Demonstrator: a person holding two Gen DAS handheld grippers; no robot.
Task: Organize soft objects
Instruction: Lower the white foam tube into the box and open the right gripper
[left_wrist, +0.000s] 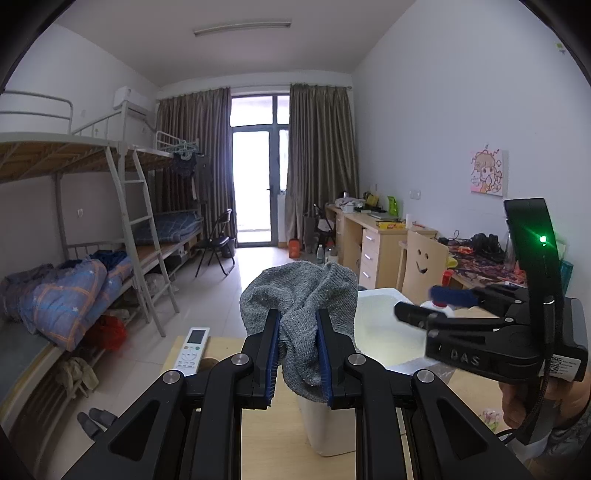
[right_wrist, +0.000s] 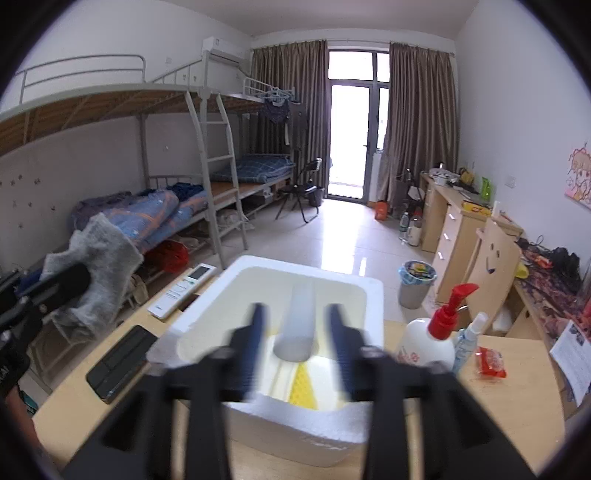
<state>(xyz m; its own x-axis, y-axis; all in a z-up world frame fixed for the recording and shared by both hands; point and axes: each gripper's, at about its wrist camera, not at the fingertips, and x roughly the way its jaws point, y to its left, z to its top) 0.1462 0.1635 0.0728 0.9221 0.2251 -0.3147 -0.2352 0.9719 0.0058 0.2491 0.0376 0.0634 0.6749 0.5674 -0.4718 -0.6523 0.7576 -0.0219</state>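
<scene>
The wooden table (right_wrist: 517, 398) carried everything, and the white foam box (right_wrist: 354, 432) sat in the middle of it as the anchor for the whole scene. Inside that box a white cylinder (right_wrist: 297, 325) lay along the floor, with a yellow textured piece (right_wrist: 303, 389) just beside its near end. To the right of the box stood the white pump bottle (right_wrist: 424, 343) with its red pump head, then a small spray bottle (right_wrist: 468, 338) touching close beside it, and a red packet (right_wrist: 490, 363) lay further right. To the left of the box, a white remote (right_wrist: 183, 286) lay near the box's far corner and a dark phone (right_wrist: 120, 363) near its front corner.

Above the box's near edge the right gripper (right_wrist: 297, 345) hovered, jaws spread apart with nothing between them, blurred in its own camera. Left of the box and up in the air, the left gripper (left_wrist: 297, 352) was clenched on the grey knitted cloth (left_wrist: 299, 295), which bunched up above the fingers and drooped below them, clear of the table.
</scene>
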